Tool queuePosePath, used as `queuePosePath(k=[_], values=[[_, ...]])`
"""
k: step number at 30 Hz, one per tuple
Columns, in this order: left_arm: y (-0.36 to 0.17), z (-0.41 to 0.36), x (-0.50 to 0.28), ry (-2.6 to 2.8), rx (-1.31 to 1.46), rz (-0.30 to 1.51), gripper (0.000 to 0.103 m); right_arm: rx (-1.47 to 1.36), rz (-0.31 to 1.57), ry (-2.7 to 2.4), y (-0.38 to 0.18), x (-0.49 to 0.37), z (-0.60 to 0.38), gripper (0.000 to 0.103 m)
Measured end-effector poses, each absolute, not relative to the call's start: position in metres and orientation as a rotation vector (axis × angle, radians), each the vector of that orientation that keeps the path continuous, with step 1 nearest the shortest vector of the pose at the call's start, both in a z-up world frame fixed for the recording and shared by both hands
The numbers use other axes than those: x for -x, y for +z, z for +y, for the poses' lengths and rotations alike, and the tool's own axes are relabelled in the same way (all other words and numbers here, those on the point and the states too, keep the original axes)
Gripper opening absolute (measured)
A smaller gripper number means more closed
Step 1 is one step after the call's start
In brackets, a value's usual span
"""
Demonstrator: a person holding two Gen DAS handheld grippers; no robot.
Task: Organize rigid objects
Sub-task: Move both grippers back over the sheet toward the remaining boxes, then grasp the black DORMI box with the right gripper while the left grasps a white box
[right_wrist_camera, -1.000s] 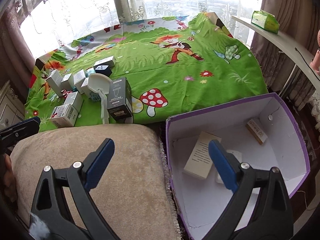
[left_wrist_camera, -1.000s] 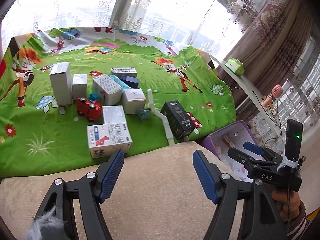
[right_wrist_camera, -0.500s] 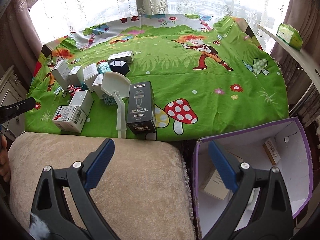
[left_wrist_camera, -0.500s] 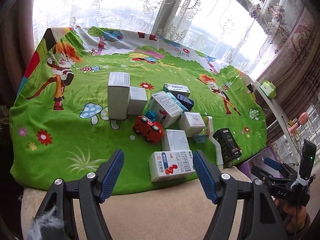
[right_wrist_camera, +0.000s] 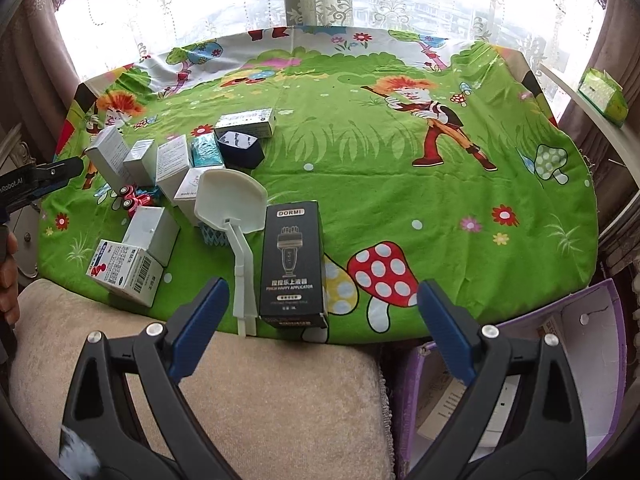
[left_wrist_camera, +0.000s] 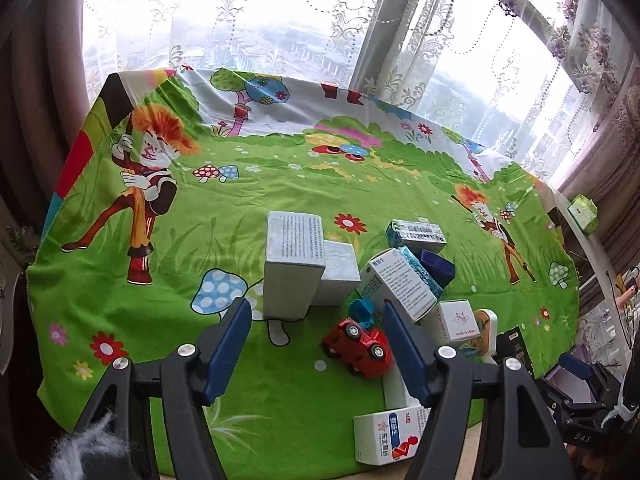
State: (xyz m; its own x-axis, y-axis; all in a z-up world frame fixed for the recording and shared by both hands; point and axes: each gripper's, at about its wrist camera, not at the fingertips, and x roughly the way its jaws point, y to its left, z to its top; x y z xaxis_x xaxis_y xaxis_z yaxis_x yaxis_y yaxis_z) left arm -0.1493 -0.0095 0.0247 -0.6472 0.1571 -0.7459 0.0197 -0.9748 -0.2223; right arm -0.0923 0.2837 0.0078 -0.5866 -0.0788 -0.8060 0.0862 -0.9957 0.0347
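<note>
Reaching over the cluttered green cartoon cloth point(left_wrist_camera: 248, 216), the left gripper point(left_wrist_camera: 316, 344) hangs spread and empty, seemingly between picks. The right gripper point(right_wrist_camera: 322, 320), likewise spread, faces the black upright DORMI carton point(right_wrist_camera: 292, 264); next likely closing on it for the purple-rimmed box point(right_wrist_camera: 600, 360).

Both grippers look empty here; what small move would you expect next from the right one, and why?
Probably the right gripper eases forward and down onto the black DORMI box: its jaws are open and empty, the box lies nearest between them, and the purple bin beside it already holds boxes.
</note>
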Motion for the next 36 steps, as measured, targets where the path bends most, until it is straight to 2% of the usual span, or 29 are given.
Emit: queuePosePath(k=[9,10,13,14,17,20,22,23,36], values=[[0.016,-0.01,0.181,2.797,1.311,-0.337,0.059,-1.397,0.038,-2.699,0.002,0.116,0.274,0.093],[0.015,-0.009,0.183,2.798,1.315,-0.331,0.058,-1.401,0.037,-2.695,0.0,0.119,0.273,0.093],[0.01,-0.01,0.188,2.782,1.344,-0.337,0.041,-1.423,0.047,-2.681,-0.005,0.126,0.269,0.09],[0.009,-0.011,0.189,2.778,1.343,-0.343,0.041,-1.431,0.056,-2.674,-0.006,0.128,0.268,0.089],[0.01,-0.015,0.184,2.784,1.326,-0.367,0.04,-1.465,0.073,-2.65,-0.013,0.134,0.264,0.078],[0.011,-0.022,0.177,2.796,1.31,-0.416,0.039,-1.497,0.062,-2.63,-0.02,0.135,0.265,0.062],[0.012,-0.027,0.171,2.798,1.301,-0.469,0.039,-1.502,0.046,-2.62,-0.022,0.134,0.267,0.045],[0.013,-0.029,0.167,2.799,1.294,-0.494,0.039,-1.501,0.044,-2.622,-0.022,0.134,0.267,0.043],[0.038,-0.04,0.105,2.787,1.106,-0.717,0.039,-1.349,0.008,-2.73,0.001,0.103,0.274,0.043]])
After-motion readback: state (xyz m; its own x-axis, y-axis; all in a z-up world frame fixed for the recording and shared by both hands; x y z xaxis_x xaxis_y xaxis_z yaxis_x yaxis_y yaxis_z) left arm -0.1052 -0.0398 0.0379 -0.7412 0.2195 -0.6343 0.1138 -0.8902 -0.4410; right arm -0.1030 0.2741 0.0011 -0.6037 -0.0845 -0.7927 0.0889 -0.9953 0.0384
